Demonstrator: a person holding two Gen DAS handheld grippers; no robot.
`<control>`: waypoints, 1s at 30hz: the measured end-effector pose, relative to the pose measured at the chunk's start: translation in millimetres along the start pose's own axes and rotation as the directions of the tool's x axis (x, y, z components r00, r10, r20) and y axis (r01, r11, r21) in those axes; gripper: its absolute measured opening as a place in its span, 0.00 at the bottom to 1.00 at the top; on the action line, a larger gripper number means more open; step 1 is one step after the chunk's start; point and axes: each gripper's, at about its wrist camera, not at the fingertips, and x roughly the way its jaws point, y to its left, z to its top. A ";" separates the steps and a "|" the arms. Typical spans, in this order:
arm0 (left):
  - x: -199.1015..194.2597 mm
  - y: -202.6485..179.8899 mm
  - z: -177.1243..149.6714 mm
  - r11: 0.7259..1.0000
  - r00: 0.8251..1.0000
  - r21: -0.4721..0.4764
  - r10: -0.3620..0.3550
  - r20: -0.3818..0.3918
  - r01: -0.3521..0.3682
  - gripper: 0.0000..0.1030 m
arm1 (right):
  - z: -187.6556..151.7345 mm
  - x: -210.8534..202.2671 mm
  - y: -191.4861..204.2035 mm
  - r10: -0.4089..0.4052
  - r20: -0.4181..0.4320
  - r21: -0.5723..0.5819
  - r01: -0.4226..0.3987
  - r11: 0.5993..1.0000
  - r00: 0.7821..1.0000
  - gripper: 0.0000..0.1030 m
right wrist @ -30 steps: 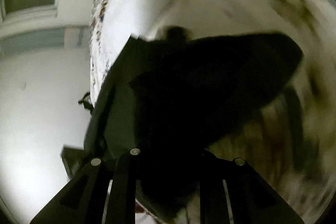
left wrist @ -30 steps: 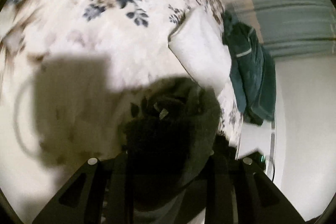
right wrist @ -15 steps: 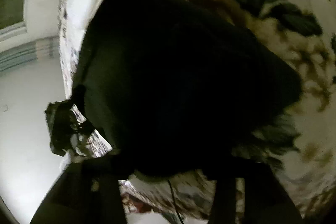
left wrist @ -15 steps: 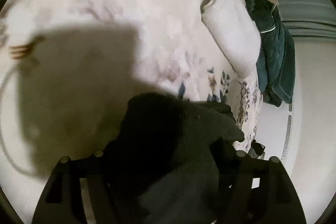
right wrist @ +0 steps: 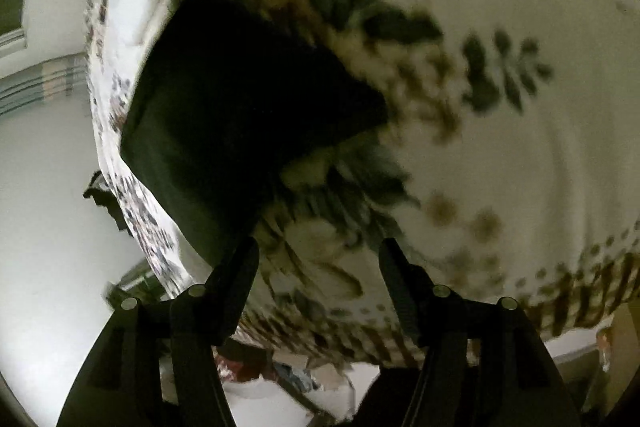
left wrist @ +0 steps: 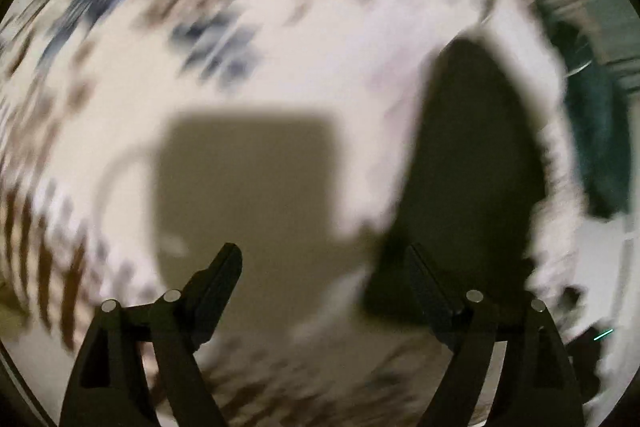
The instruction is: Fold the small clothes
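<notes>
A small black garment [right wrist: 240, 99] lies folded flat on the floral bedspread [right wrist: 520, 147], near the bed's left edge in the right wrist view. In the blurred left wrist view the same black garment [left wrist: 476, 179] lies at the right, near the bed's edge. My left gripper [left wrist: 322, 259] hangs over bare bedspread to the left of it, jaws opening, nothing between them. My right gripper [right wrist: 318, 251] is just below and right of the garment, jaws opening and empty; its left fingertip [right wrist: 246, 259] is by the garment's lower corner.
A dark teal garment [left wrist: 596, 147] hangs off the bed's far right side in the left wrist view. The gripper's square shadow [left wrist: 248, 179] falls on the bedspread. Light floor [right wrist: 44, 187] lies beyond the bed's left edge, with clutter [right wrist: 288, 371] below the foot.
Both grippers have let go of the black garment, which now lies on the bed. The left gripper has swung away to its left; the right has drawn back and opened.
</notes>
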 end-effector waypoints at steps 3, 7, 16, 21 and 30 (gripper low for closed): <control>33.4 12.7 -23.0 0.995 0.993 -0.013 0.095 -0.064 -0.096 0.80 | 34.2 8.3 34.2 0.007 0.077 -0.021 -0.005 1.000 0.997 0.63; 51.1 6.0 -24.9 0.994 0.994 0.005 0.108 -0.029 -0.108 1.00 | 62.1 22.8 54.1 0.023 0.145 -0.053 -0.016 0.998 0.989 0.49; 74.3 -14.2 -20.1 0.962 0.961 0.008 0.271 -0.058 -0.271 1.00 | 57.0 4.9 31.6 -0.148 0.197 -0.053 0.161 0.986 0.969 0.05; 65.1 -19.3 -7.1 0.966 0.962 -0.019 0.256 -0.099 -0.259 1.00 | 84.9 -0.8 23.3 -0.080 0.132 -0.021 0.083 0.996 0.988 0.19; 15.0 -69.7 46.1 0.984 0.973 0.030 0.169 0.154 -0.176 1.00 | 199.1 24.2 114.2 0.083 0.111 -0.388 -0.033 0.921 0.990 0.68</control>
